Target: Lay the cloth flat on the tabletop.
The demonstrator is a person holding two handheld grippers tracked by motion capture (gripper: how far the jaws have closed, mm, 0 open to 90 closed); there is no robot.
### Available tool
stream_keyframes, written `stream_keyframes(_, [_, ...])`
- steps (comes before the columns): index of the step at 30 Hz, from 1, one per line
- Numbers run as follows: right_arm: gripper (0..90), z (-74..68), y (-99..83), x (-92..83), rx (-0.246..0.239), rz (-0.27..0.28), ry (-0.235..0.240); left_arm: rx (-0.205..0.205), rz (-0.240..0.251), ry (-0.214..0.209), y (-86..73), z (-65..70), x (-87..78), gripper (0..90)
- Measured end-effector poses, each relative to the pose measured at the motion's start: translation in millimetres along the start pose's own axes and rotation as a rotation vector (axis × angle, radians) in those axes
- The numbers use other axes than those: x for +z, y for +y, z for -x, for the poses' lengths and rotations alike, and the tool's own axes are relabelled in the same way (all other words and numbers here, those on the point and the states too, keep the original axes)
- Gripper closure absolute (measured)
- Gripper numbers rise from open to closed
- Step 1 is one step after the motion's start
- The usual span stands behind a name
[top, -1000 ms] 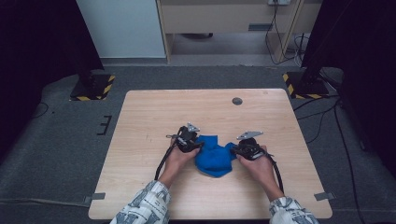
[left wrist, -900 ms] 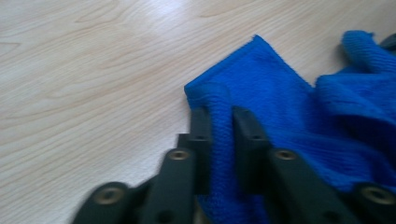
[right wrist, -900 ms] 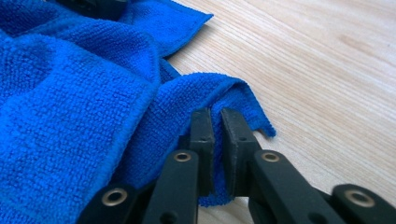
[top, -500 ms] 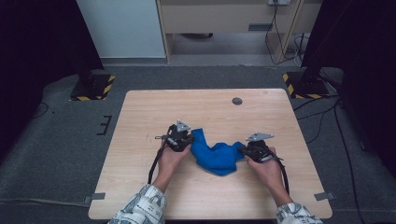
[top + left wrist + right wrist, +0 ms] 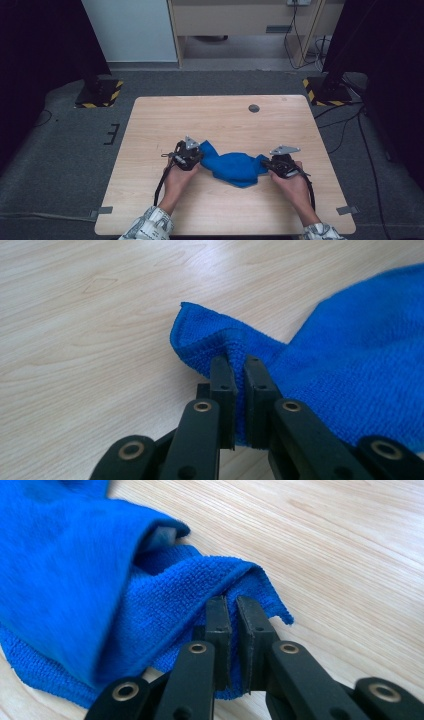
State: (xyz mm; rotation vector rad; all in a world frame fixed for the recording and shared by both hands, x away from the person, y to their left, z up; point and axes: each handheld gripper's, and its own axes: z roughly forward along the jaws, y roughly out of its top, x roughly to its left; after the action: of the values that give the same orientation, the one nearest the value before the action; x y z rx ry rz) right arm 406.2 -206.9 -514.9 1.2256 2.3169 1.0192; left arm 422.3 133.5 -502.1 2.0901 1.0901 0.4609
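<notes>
From the high view we saw the blue cloth (image 5: 235, 169) lying bunched on the near half of the desk (image 5: 150, 125), strung between our left gripper (image 5: 196, 156) and our right gripper (image 5: 267, 165), a sagging band with a lump in the middle. A small dark disc (image 5: 254, 108) sat well apart near the far edge.

In the left gripper view the fingers (image 5: 222, 377) were pinched narrow on a hemmed corner of the cloth (image 5: 350, 365), fabric folded up between them.

In the right gripper view the fingers (image 5: 218, 617) were likewise clamped on a corner of the cloth (image 5: 65, 565), the rest heaped in folds beside them.

We judged that both corners were secured. Left to do: draw the cloth taut and lay it flat.
</notes>
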Motion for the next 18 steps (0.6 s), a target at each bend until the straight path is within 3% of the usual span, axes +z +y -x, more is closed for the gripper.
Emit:
stream_keyframes(8, [85.2, 4.5, -3.6, -0.7, 0.004, -0.009, -0.004, -0.002, -0.034, -0.006, -8.5, 0.9, 3.3, 80.9])
stream_keyframes(15, [84.9, 2.8, -2.2, -1.3, 0.005, -0.009, -0.001, -0.005, 0.038, 0.024, 0.8, 2.6, -8.8, 60.0])
stream_keyframes(18, [84.2, 3.3, -2.0, -2.9, 0.009, -0.01, -0.004, -0.001, 0.055, 0.025, 5.7, 3.0, -12.2, 57.7])
